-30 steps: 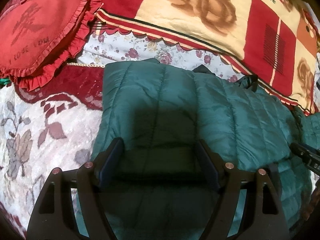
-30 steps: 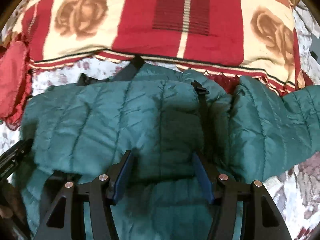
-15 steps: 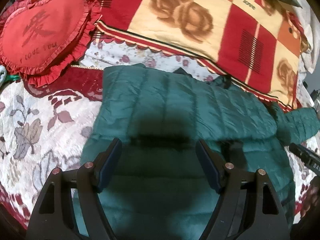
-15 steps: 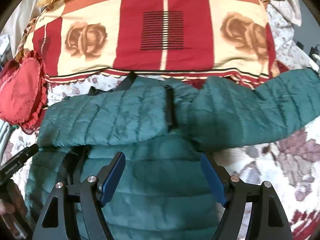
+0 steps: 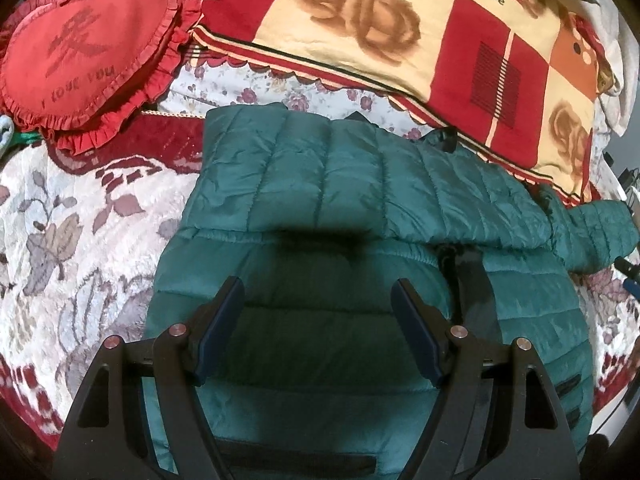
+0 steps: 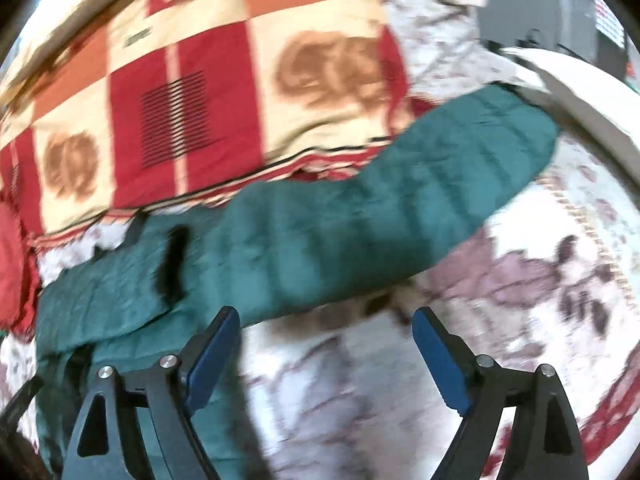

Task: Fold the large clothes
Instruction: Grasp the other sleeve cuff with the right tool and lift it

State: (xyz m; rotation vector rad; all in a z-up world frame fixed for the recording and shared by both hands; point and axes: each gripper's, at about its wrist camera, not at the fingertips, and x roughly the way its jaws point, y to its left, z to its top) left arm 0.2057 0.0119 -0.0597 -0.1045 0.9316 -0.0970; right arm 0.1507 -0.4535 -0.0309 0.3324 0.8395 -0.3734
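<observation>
A teal quilted puffer jacket (image 5: 360, 200) lies on a floral bedspread (image 5: 60, 232). One sleeve is folded across its chest toward the left. My left gripper (image 5: 318, 292) hovers open over the jacket's lower body, nothing between its fingers. In the blurred right wrist view the other sleeve (image 6: 380, 220) stretches out to the right, flat on the bed. My right gripper (image 6: 326, 320) hangs just below that sleeve over bare bedspread (image 6: 520, 280); its jaws are opening and hold nothing.
A red and cream rose-patterned blanket (image 5: 400, 32) is heaped along the far side of the bed. A red heart-shaped cushion (image 5: 80, 52) sits at the far left. A pale curved bed edge (image 6: 580, 92) and dark furniture show at the far right.
My right gripper swung right, off the jacket's body to below the outstretched sleeve, and its jaws widened. My left gripper drew back a little, leaving the folded sleeve on the chest.
</observation>
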